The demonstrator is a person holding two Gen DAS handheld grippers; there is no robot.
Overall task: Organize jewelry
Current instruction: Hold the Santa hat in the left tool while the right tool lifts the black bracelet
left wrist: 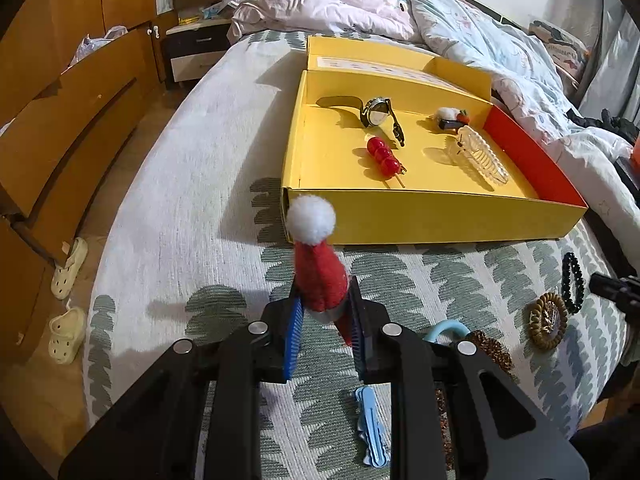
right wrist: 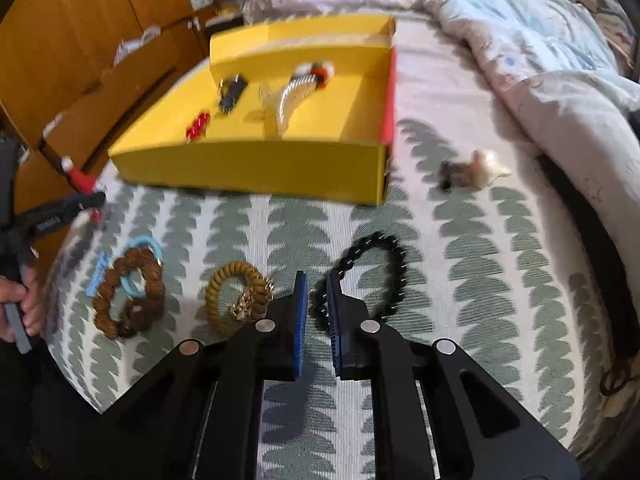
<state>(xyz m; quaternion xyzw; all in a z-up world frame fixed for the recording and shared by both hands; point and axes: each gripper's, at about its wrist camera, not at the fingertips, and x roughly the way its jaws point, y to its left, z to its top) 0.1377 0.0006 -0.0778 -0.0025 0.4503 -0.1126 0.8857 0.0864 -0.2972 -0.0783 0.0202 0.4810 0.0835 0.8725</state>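
My left gripper [left wrist: 325, 304] is shut on a red felt hat clip with a white pompom [left wrist: 318, 276], held up in front of the yellow box [left wrist: 420, 216]. The box holds a watch [left wrist: 376, 114], a red berry clip [left wrist: 384, 156], a clear claw clip [left wrist: 480, 156] and a small white-and-red piece [left wrist: 450, 116]. In the right wrist view my right gripper [right wrist: 317, 292] is shut on the near-left edge of a black bead bracelet [right wrist: 384, 256], whose loop spreads past the fingertips over the patterned bedspread.
Loose on the bedspread lie a mustard coil hair tie [right wrist: 236, 292], a brown bead bracelet [right wrist: 128, 300], a blue hair tie [right wrist: 150, 246], a blue clip [right wrist: 98, 268] and a white-and-dark clip [right wrist: 472, 170]. A rumpled quilt [right wrist: 540, 60] lies right; wooden drawers [left wrist: 60, 140] stand left.
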